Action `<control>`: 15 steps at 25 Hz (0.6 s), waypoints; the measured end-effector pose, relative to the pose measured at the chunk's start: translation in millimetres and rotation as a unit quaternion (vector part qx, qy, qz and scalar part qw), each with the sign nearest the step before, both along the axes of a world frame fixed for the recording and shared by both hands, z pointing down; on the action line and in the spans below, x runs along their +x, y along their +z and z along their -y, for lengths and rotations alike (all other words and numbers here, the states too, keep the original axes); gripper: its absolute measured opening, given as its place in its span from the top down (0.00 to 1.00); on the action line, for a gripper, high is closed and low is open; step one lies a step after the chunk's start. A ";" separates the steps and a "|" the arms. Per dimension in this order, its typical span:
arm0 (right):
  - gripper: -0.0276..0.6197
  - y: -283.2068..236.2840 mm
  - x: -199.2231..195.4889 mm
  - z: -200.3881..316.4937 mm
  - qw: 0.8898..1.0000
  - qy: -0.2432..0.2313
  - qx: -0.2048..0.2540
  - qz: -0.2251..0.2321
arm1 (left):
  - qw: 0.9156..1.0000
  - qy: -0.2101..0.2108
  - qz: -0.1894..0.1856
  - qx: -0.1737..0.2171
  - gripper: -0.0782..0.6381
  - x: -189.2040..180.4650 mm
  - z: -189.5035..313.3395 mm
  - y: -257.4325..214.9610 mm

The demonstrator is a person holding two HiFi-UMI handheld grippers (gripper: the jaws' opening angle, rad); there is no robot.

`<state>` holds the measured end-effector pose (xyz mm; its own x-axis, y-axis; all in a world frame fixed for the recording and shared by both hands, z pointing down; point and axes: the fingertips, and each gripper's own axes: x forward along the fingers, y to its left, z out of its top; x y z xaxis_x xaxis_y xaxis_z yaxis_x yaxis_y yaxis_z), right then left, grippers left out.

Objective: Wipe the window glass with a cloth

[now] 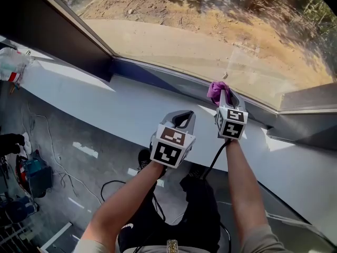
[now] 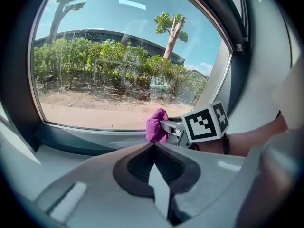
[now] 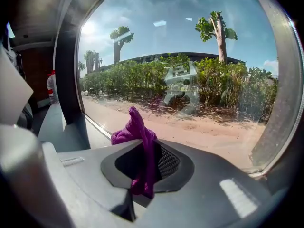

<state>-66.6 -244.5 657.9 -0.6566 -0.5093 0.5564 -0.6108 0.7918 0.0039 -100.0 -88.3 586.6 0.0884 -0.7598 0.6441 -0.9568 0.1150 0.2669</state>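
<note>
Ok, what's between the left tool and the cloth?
Only bare white sill, in the head view. The left tool is shut and empty; the right tool clamps the purple cloth.

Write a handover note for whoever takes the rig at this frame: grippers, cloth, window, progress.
Right gripper: shut on the purple cloth, held at the lower right of the window glass; contact can't be told.
Left gripper: shut, empty, near the white sill, beside the right one.
Done: cloth in hand and at the glass.
Left: wiping the pane; no wiped patch can be made out.
</note>
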 end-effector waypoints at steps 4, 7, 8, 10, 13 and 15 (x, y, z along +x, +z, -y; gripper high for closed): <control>0.85 -43.7 -4.3 -2.1 0.999 -0.007 0.023 0.026 | 1.000 0.005 0.002 0.000 0.89 4.0 -1.9 -13.1; 0.85 -87.2 -5.9 -3.0 0.998 -0.013 0.045 0.051 | 1.000 0.009 0.002 0.002 0.89 9.9 -1.8 -26.2; 0.85 -103.1 -6.5 -2.9 0.997 -0.015 0.054 0.060 | 1.000 0.012 0.002 0.006 0.89 11.6 -0.4 -32.4; 0.85 -135.8 -7.0 -3.9 0.994 -0.022 0.073 0.076 | 1.000 0.016 0.004 0.014 0.89 15.0 2.7 -46.9; 0.85 -186.6 -7.0 -6.9 0.990 -0.027 0.092 0.100 | 0.999 0.019 0.008 0.028 0.89 17.2 7.8 -72.3; 0.85 -222.6 -7.5 -7.9 0.987 -0.027 0.101 0.119 | 0.999 0.021 0.011 0.040 0.89 17.7 13.1 -91.6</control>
